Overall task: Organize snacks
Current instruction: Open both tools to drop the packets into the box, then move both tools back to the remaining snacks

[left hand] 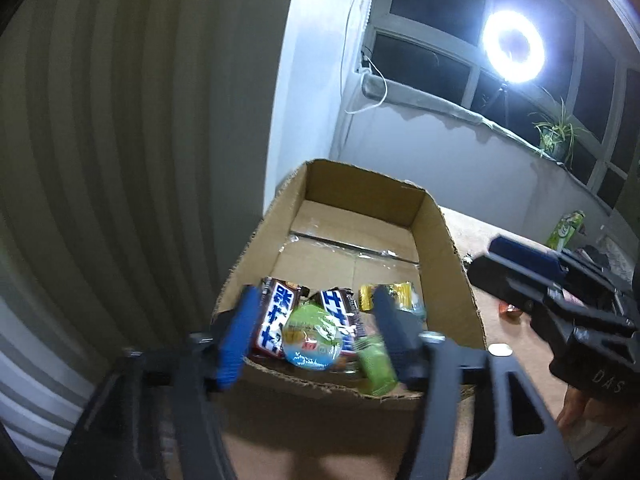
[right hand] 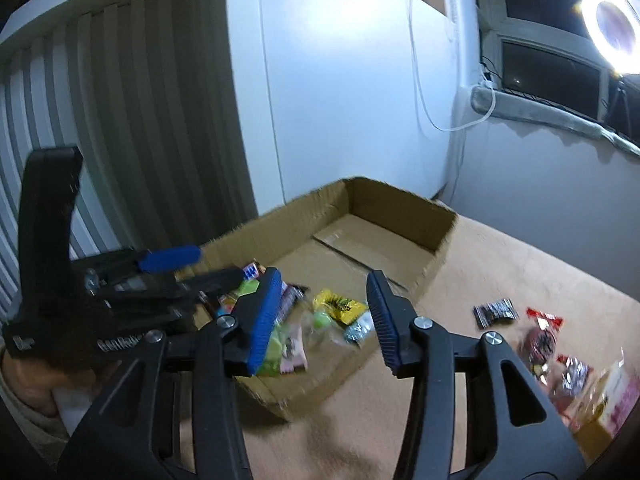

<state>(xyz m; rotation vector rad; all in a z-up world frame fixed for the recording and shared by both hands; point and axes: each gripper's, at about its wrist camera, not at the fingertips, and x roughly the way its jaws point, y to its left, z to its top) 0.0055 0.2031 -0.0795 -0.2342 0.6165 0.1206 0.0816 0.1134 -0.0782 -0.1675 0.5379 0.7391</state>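
Snacks sit bunched in the near end of the cardboard box (left hand: 436,216): two chocolate bars (left hand: 276,316) with white lettering, a round green-lidded cup (left hand: 312,340), a green packet (left hand: 374,364) and a yellow wrapper (right hand: 340,304). Far end of the box is bare cardboard with a strip of clear tape. More snacks are still out on the tan desk (right hand: 500,260) to the right: a black packet (right hand: 494,312) and some red wrapped ones (right hand: 540,340). Left gripper (left hand: 316,328) hangs over the near end, fingers (left hand: 240,336) apart, nothing pinched. Right gripper (right hand: 320,320) is just beside it at the box's right edge, fingers also spread and empty. Ring light (left hand: 514,46) glares from the window, far right.
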